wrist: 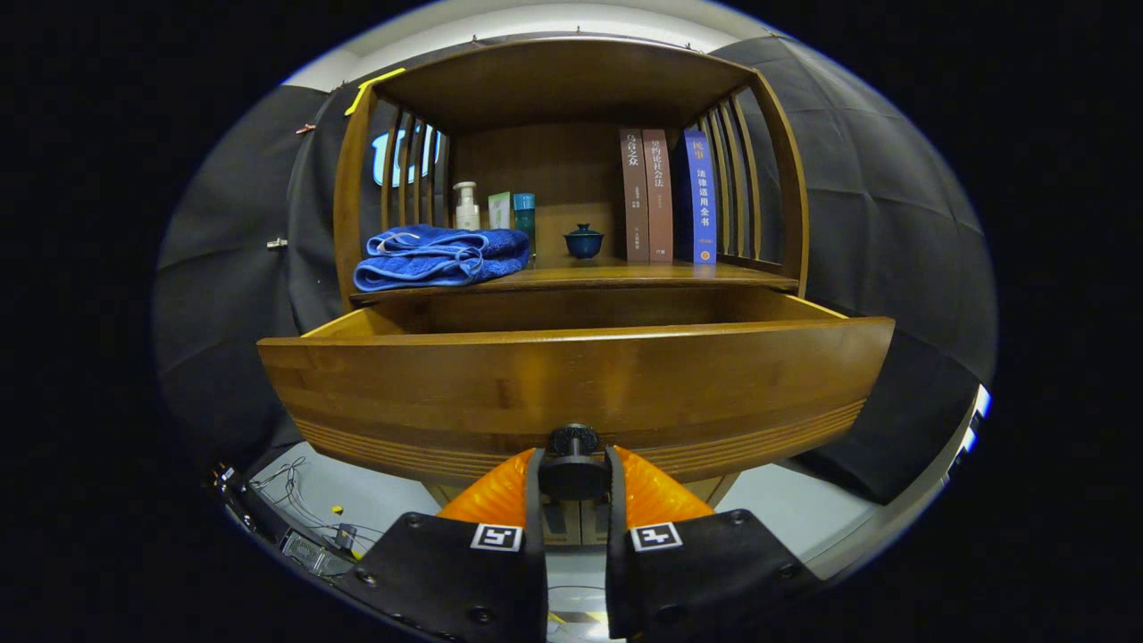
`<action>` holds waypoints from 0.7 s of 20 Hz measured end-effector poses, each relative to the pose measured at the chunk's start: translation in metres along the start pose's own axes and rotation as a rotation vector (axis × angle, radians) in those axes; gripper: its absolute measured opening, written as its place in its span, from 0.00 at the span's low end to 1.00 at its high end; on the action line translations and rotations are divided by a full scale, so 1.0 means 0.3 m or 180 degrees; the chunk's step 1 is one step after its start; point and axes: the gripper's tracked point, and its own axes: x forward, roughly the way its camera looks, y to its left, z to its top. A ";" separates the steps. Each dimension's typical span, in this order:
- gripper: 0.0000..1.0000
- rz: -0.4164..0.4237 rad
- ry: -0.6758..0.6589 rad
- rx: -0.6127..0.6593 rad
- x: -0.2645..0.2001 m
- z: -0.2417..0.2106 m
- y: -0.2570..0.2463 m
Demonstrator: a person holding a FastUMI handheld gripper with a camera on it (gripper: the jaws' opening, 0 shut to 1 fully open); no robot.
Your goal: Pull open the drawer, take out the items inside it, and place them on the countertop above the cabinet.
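Gripper view: wooden cabinet (571, 80) straight ahead, open-fronted above, with slatted sides.

Drawer (576, 384): pulled well out toward the camera, front panel broad and curved, grooved along its lower edge. Inner side walls and back visible over the front panel; drawer floor hidden behind the panel, so contents cannot be told.

Drawer knob (573, 464): dark, round, at the lower centre of the front panel, sitting between the two fingers.

Gripper (573, 478): jaws narrow, closed in on the knob, one finger pressed to each side of it. Fingers reach up from below to the panel's lower edge.

Countertop above the drawer, i.e. the desk (625, 275): carries several items.
- Blue towel (439, 257), folded, at the left front, overhanging the edge slightly.
- Pump bottle (466, 207), pale, upright, behind the towel.
- Small box (500, 211), light green, just beside the bottle.
- Teal container (525, 214), upright, just beside the box.
- Lidded cup (583, 241), dark blue, near the middle, apart from the rest.
- Three books (668, 196), upright, at the right: two brown, one blue, touching one another, against the right slats.

Below the cabinet: pale floor (375, 500), with loose cables (299, 500) and a small device at the left. Dark cloth wall (223, 268) on both sides of the cabinet.
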 end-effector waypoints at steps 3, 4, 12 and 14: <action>0.29 0.0015 0.0013 0.0028 -0.055 -0.019 -0.003; 0.30 0.0020 0.0018 0.0035 -0.073 -0.027 0.000; 0.30 0.0018 0.0018 0.0038 -0.124 -0.074 -0.011; 0.30 0.0015 0.0010 0.0044 -0.122 -0.076 -0.011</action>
